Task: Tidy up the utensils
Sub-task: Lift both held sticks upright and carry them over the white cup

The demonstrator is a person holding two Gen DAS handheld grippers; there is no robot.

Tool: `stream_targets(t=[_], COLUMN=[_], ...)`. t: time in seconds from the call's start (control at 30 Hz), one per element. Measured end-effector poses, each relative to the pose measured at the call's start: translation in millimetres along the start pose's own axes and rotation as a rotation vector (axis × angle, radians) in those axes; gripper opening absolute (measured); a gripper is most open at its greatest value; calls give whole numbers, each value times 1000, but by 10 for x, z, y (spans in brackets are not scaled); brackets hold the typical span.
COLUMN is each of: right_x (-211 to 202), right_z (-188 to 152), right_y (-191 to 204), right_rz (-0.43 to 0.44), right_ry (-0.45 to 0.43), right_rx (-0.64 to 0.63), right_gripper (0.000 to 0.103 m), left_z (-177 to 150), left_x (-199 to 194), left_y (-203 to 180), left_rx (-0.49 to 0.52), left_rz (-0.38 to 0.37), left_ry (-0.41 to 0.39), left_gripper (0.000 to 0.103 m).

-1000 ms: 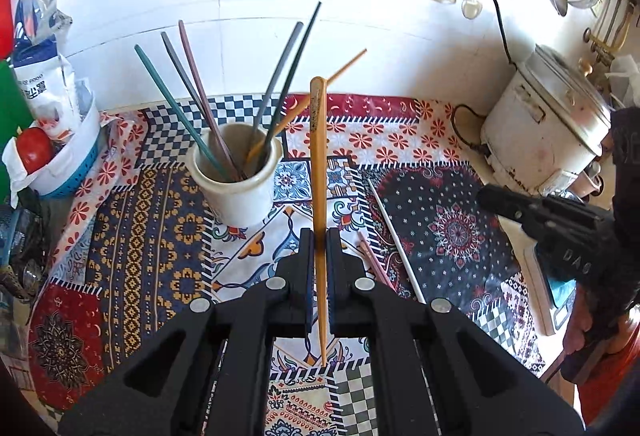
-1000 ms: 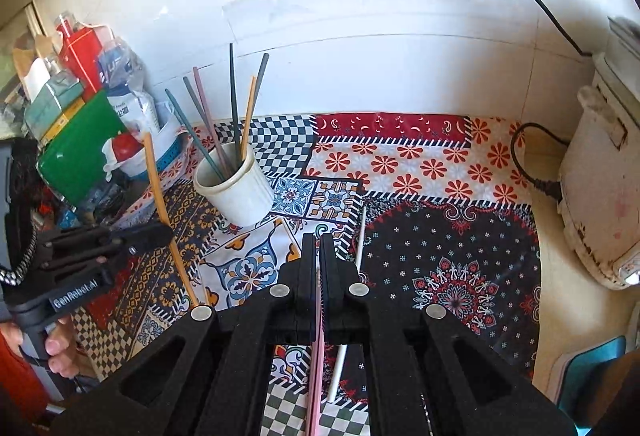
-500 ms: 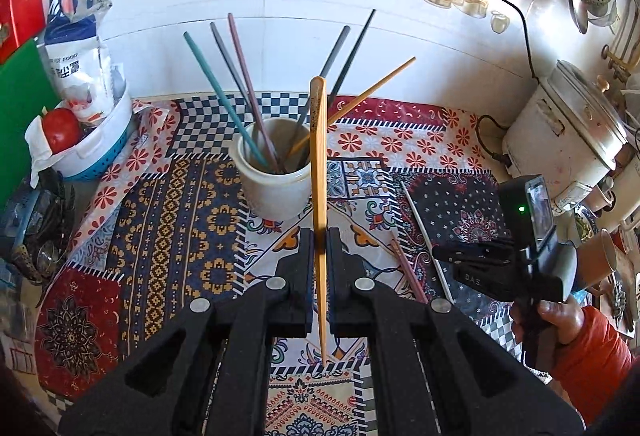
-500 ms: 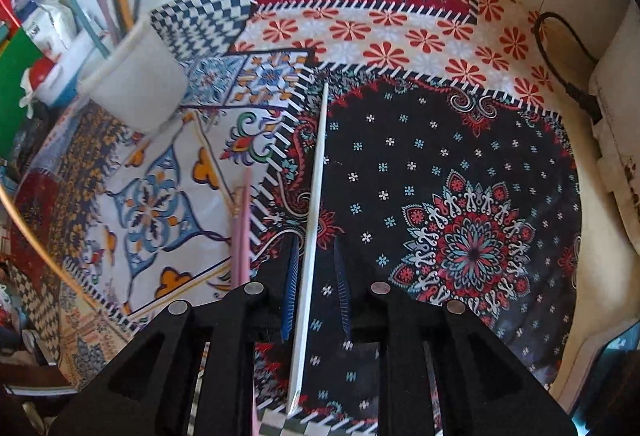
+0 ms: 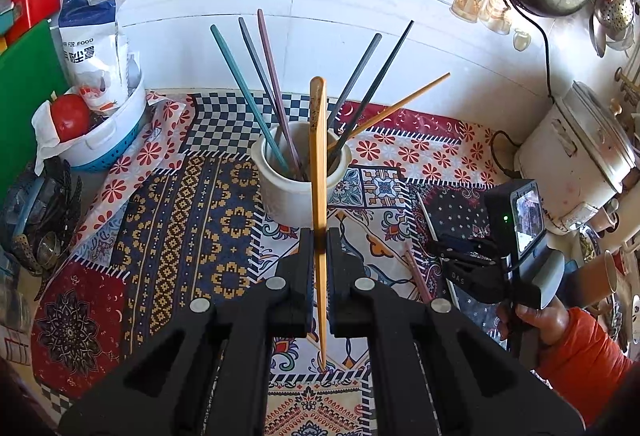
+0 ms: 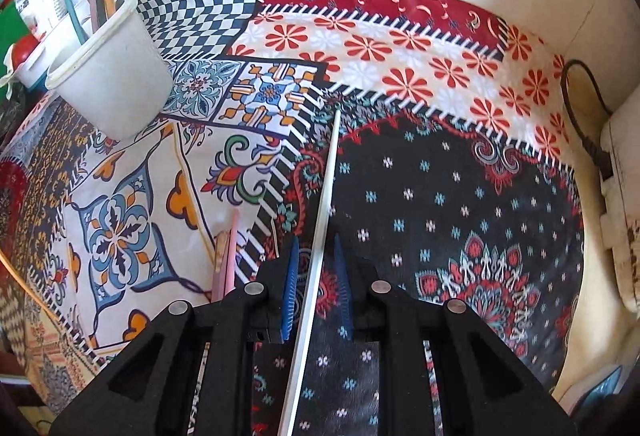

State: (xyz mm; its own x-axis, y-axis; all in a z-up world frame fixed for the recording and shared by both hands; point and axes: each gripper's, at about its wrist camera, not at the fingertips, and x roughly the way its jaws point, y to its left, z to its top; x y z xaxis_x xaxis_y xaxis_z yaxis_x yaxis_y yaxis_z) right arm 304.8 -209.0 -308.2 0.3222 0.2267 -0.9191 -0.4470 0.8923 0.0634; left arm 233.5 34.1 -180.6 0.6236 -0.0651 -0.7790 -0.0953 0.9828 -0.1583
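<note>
the left gripper [image 5: 320, 236] pinches a long orange chopstick [image 5: 318, 164] near the white ceramic cup [image 5: 298, 184]; the right gripper [image 6: 316, 268] gapes astride a thin white chopstick [image 6: 320, 208] lying on the patterned cloth [image 6: 460, 196], which could slide away as it closes.

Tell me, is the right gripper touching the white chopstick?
Apart. The right wrist view shows the right gripper open, patterned cloth visible between each blue pad and the white chopstick.

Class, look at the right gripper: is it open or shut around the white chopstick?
Open. The right gripper straddles the white chopstick lying on the patterned cloth, with a visible gap on both sides between its blue pads and the stick.
</note>
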Motion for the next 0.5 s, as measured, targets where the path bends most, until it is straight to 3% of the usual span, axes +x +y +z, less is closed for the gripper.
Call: stream_targets(t=[0.07, 0.1, 0.3, 0.5], right_x=[15, 16, 132, -184], right_z=[43, 46, 216, 135], right_y=[-1, 0, -6, -32], right_rz=[2, 2, 55, 104], right_ry=[-5, -7, 21, -45], right_rx=[-1, -6, 45, 101], right_gripper=[14, 8, 5, 5], left_z=[11, 15, 51, 116], left_x=[1, 0, -41, -161], left_y=[-5, -11, -35, -41], left_rx=[1, 3, 13, 25], left_rz=[-1, -1, -6, -2], left_ry=[-3, -4, -19, -56], left_gripper=[4, 4, 4, 4])
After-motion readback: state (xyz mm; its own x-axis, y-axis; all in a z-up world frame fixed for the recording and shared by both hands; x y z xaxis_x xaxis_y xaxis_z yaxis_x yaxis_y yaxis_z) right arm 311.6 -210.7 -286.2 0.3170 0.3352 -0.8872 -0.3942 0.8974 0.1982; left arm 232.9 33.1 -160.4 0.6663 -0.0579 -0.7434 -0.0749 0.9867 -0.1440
